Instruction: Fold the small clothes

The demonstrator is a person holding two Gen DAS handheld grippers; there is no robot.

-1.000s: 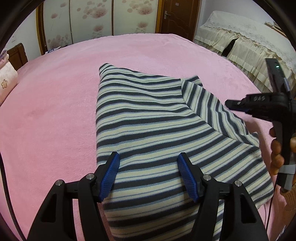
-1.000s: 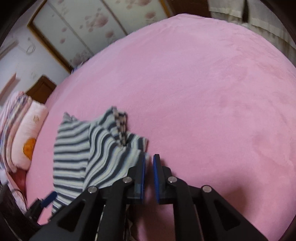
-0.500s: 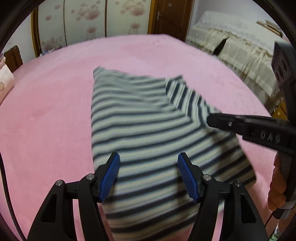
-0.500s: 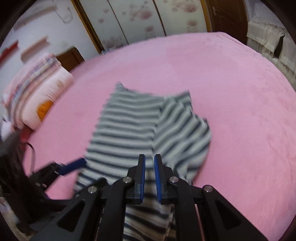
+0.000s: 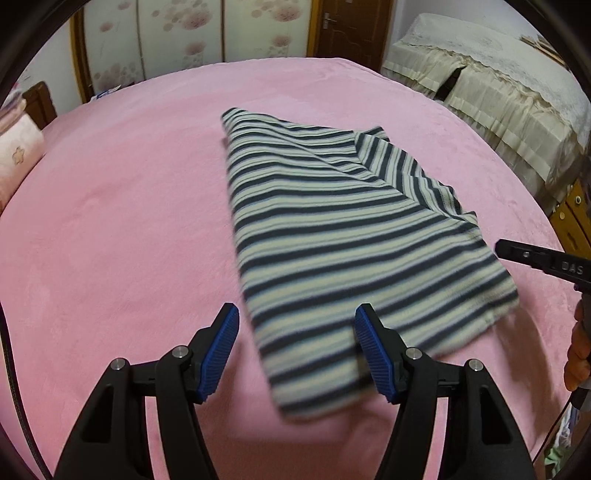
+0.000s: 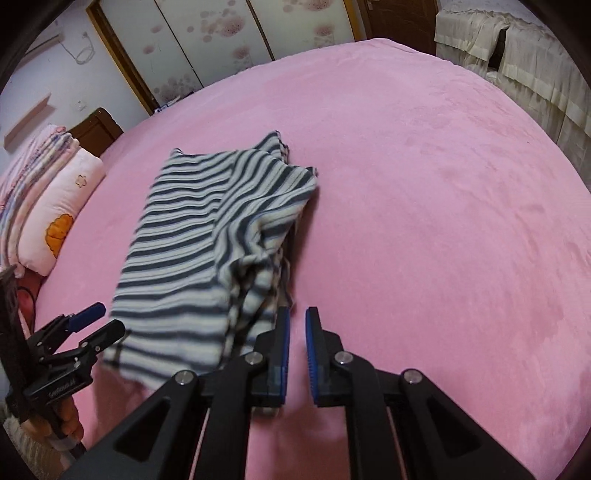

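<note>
A small garment [image 5: 343,229] with dark and cream stripes lies folded lengthwise on the pink bed [image 5: 110,221]; one layer is turned over along its right side. My left gripper [image 5: 297,347] hovers open over the garment's near corner, the cloth showing blurred below its blue pads. My right gripper [image 6: 297,343] is just off the garment's [image 6: 192,236] near right edge. Its jaws are closing to a narrow slit, with nothing between them. The left wrist view shows the right gripper [image 5: 546,260] at the far right, beside the cloth. The right wrist view catches the left gripper [image 6: 101,321] at the lower left.
Pillows [image 6: 62,206] are stacked at the bed's left end. Furniture under a cream cover [image 5: 498,92] stands beyond the right side of the bed. Floral wardrobe doors [image 5: 184,33] and a brown door line the far wall. A hand [image 5: 578,354] holds the right gripper's handle.
Both grippers have drawn back from the garment. The right gripper left the cloth's right side and swung round to face it. The cloth's near edge now lies farther ahead of the left fingers.
</note>
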